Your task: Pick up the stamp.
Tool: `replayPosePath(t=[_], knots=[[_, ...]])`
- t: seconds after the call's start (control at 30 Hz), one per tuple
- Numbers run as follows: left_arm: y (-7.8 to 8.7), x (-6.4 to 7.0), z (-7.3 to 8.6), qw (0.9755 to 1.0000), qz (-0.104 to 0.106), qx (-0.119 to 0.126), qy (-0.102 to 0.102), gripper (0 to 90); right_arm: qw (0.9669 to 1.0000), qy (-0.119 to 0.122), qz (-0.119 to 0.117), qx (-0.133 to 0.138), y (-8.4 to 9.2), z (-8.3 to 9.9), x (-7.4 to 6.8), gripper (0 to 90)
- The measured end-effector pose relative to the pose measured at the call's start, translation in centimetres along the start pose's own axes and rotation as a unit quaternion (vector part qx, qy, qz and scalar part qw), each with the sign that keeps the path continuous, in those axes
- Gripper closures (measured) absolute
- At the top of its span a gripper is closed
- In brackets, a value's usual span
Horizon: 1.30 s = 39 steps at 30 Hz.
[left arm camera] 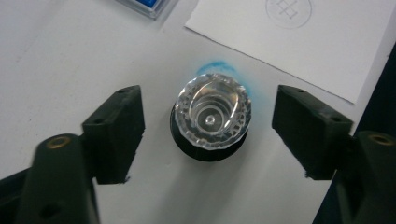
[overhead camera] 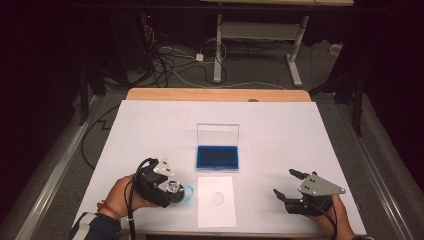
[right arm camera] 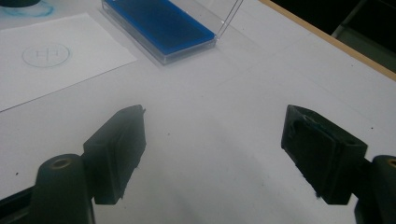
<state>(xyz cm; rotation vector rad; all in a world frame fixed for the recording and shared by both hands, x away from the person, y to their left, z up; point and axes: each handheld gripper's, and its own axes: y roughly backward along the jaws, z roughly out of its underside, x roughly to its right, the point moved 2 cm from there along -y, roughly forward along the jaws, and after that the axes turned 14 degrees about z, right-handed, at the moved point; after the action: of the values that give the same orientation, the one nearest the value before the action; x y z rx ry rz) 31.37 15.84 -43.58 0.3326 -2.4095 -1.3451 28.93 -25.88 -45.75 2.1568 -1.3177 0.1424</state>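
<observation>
Left gripper view, tongs [left arm camera: 208,135] open, astride stamp [left arm camera: 212,114]

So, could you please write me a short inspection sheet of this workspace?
Surface: white table top, blue ink smear.
Job's things: clear-handled stamp upright; open blue ink pad case; paper sheet bearing a round stamp mark.
Clutter: nothing seen.
Grippers: left hand-held gripper open, straddling the stamp, pads apart from it; right hand-held gripper open, empty.
Cables: tangle on floor.
Surroundings: dark room, desk legs.
</observation>
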Motion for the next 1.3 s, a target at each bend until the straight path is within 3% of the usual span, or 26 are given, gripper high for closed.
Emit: replayPosePath(t=[0.13, 0.27, 0.63, 0.8, 1.2, 1.3], knots=[[-0.64, -0.25, -0.31, 0.9999, -0.001, -0.016, 0.003, 31.6, 1.0, 0.003, -0.002, 0.001, 0.0, -0.02, -0.06, 22.0], [-0.72, -0.72, 0.08, 0.9999, -0.001, -0.004, 0.01, 36.5, 1.0, 0.003, -0.003, -0.001, -0.03, 0.02, -0.04, 22.0], [-0.93, -0.72, 0.3, 0.9999, 0.006, -0.007, -0.008, 48.9, 1.0, 0.004, -0.007, -0.001, -0.07, 0.02, -0.12, 22.1], [-0.61, -0.67, 0.32, 0.9999, -0.003, -0.006, -0.016, 53.2, 0.9999, 0.006, -0.009, -0.002, -0.1, 0.03, -0.18, 22.3], [-0.67, -0.49, 0.23, 0.9996, -0.01, -0.01, -0.023, 52.7, 0.9999, 0.01, -0.011, -0.006, -0.14, 0.06, -0.29, 22.3], [-0.72, -0.45, 0.25, 0.9996, -0.007, -0.014, -0.024, 48.3, 0.9998, 0.012, -0.013, -0.008, -0.19, 0.07, -0.34, 22.3]])
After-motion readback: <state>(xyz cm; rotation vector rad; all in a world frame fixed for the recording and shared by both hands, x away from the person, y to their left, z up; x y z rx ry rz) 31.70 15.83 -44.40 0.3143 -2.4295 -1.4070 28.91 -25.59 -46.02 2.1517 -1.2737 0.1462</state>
